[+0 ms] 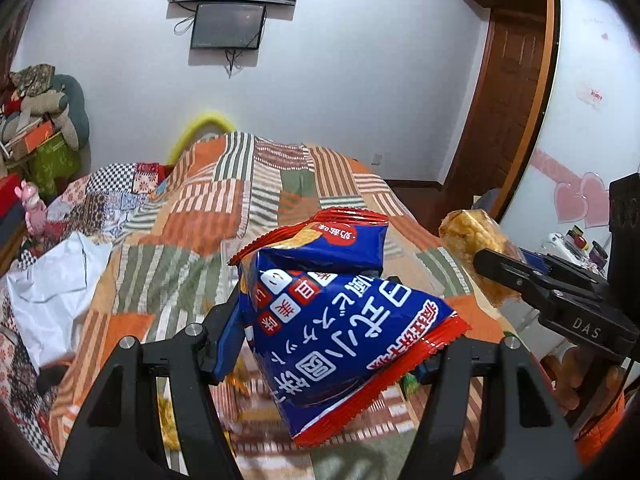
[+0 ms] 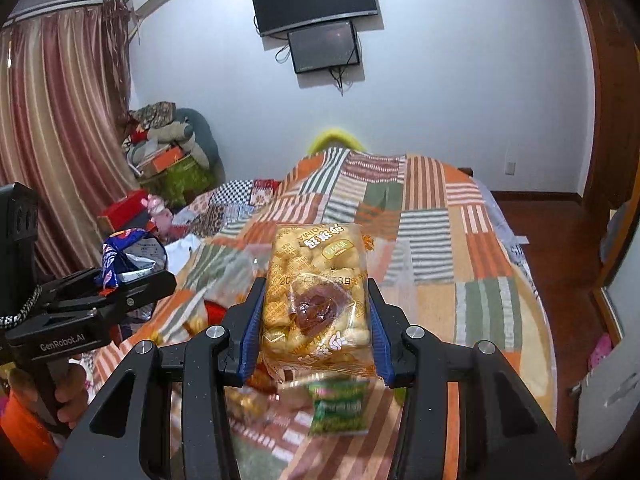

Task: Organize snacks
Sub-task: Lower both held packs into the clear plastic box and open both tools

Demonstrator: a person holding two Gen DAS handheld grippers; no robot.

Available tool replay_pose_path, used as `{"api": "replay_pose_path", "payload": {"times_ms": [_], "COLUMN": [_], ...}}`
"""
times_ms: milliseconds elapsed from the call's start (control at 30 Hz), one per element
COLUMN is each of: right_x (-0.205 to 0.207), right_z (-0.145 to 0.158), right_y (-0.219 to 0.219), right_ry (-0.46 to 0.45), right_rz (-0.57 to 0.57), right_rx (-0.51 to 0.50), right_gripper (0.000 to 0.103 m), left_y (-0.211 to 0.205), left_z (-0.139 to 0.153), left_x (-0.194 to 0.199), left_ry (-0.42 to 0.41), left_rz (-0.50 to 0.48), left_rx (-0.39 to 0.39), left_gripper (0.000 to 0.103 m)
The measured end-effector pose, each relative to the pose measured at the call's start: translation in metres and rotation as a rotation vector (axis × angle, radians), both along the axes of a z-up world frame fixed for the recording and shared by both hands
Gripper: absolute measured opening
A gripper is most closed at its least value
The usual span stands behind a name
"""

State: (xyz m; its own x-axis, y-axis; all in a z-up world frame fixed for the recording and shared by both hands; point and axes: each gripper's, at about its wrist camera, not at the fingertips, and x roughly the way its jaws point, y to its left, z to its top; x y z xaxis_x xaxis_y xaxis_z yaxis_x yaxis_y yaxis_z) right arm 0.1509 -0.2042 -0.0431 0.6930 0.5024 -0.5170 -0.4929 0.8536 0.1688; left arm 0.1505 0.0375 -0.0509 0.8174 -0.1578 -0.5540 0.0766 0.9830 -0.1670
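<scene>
My left gripper [image 1: 320, 344] is shut on a blue and red snack bag [image 1: 332, 320] and holds it above the patchwork bed [image 1: 224, 208]. My right gripper [image 2: 316, 336] is shut on a clear yellow pack of puffed snacks [image 2: 316, 284], also lifted over the bed. The right gripper shows in the left wrist view [image 1: 532, 284] at the right, with the yellow pack [image 1: 476, 240] in it. The left gripper shows in the right wrist view [image 2: 116, 292] at the left, with the blue bag [image 2: 132, 256]. A green snack packet [image 2: 340, 408] and other blurred snacks lie on the bed below.
A white plastic bag [image 1: 52, 284] lies on the bed's left side. Boxes and cushions [image 2: 168, 148] are piled in the far left corner by the curtain [image 2: 60, 140]. Two screens [image 2: 320, 20] hang on the wall. A wooden door [image 1: 504, 100] and wardrobe stand at the right.
</scene>
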Motion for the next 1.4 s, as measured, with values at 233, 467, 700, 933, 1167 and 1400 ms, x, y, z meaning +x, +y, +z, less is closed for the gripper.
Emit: {"api": "replay_pose_path", "payload": {"times_ms": [233,467,700,933,1167,1400], "right_x": [0.018,0.039,0.062,0.084,0.094,0.100], "right_z": [-0.003,-0.013,-0.025,-0.043,-0.063,-0.074], "right_y": [0.004,-0.001,0.000,0.008,0.013,0.020], "right_ry": [-0.001,0.023,0.063,0.113,0.168,0.210], "right_rz": [-0.009,-0.041,-0.061,-0.057,-0.039,-0.015], "right_rx": [0.004,-0.009,-0.025,-0.063,-0.104,-0.136], "right_gripper": [0.042,0.042,0.042,0.042,0.042,0.042], "left_y": [0.000,0.002,0.001,-0.001,-0.002,-0.005], "left_z": [-0.007,-0.022,-0.045,-0.061,-0.075,-0.082], "left_x": [0.034,0.065,0.098,0.121,0.133,0.132], "left_ry": [0.016,0.054,0.123,0.173,0.227,0.262], "left_rz": [0.001,0.019,0.023,0.015,0.020,0.004], "left_rx": [-0.001,0.005,-0.011,-0.029,-0.026,-0.040], "left_gripper": [0.065,0.065,0.066,0.066,0.068,0.073]}}
